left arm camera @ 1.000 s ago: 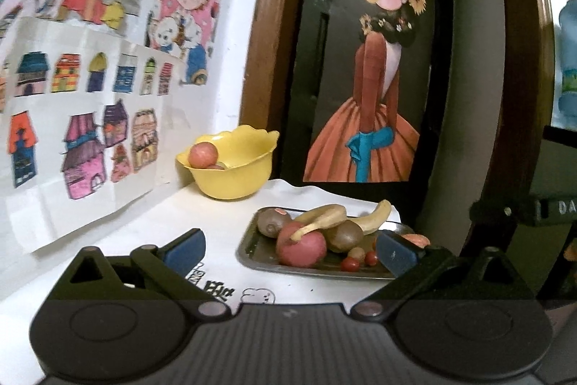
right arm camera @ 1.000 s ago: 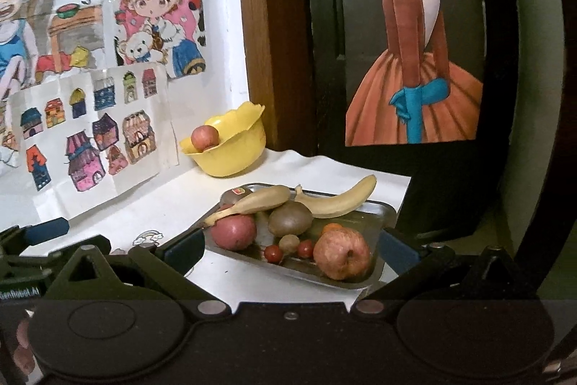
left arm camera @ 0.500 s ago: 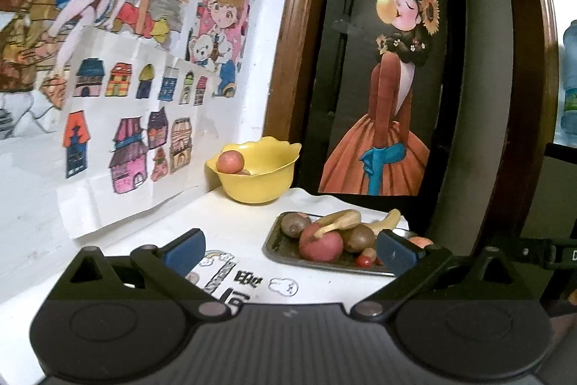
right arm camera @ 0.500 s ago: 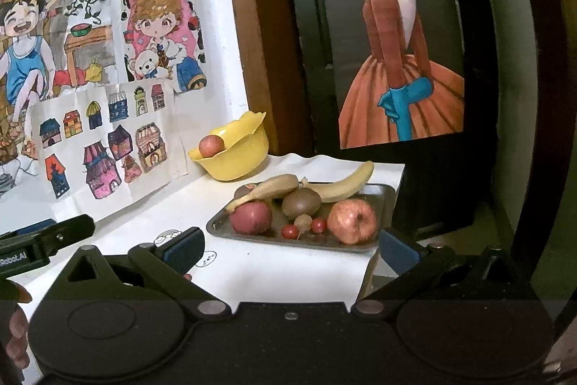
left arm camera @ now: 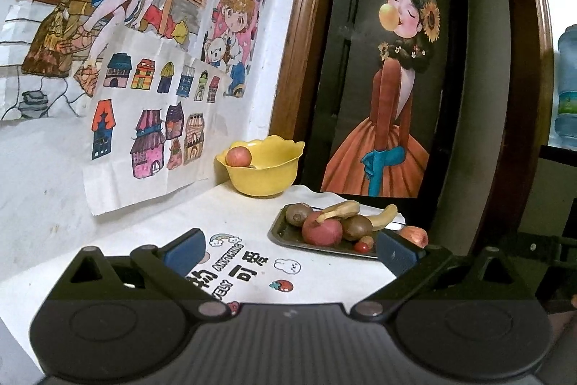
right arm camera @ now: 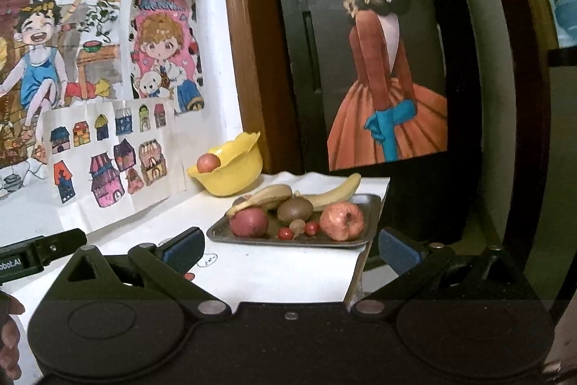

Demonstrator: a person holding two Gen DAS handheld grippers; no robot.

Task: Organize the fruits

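A dark metal tray lies on the white table with two bananas, kiwis, a red apple, a pinkish apple and small red fruits. The same tray shows in the left wrist view, its red apple in front. Behind it a yellow bowl holds a pink apple; the bowl appears in the right wrist view too. My left gripper hangs open and empty short of the tray. My right gripper is likewise open, empty, near the tray's front edge.
Coloured drawings cover the wall on the left. A dark framed picture of a girl in an orange dress stands behind the table. The table's right edge drops off beside the tray. The left gripper's body shows at the far left.
Both grippers have pulled back and up from the tray, so the fruit looks smaller and more tablecloth shows. Both stayed open. No fruit has moved.
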